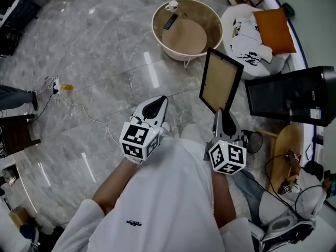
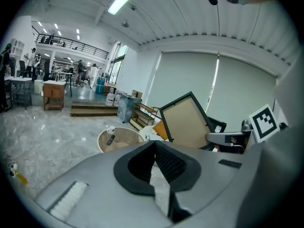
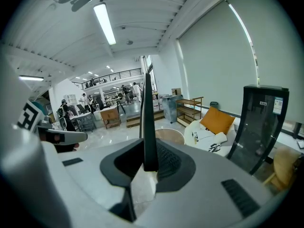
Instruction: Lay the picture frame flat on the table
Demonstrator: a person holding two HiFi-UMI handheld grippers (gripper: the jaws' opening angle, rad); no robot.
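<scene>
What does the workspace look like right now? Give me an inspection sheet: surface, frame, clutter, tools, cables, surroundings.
Surface: round table, raised rim, top mostly bare.
Job's things: picture frame held on edge in the air, short of the table, brown backing facing the head view; not yet laid flat.
Clutter: remote and small white container at the table's far side.
Tools: right tool shut on the frame's lower edge; left tool shut, empty.
Cables: white cable across the floor at left; dark cables by the wooden stool.
Surroundings: marble floor; white seat with orange cushion; black cabinet.
</scene>
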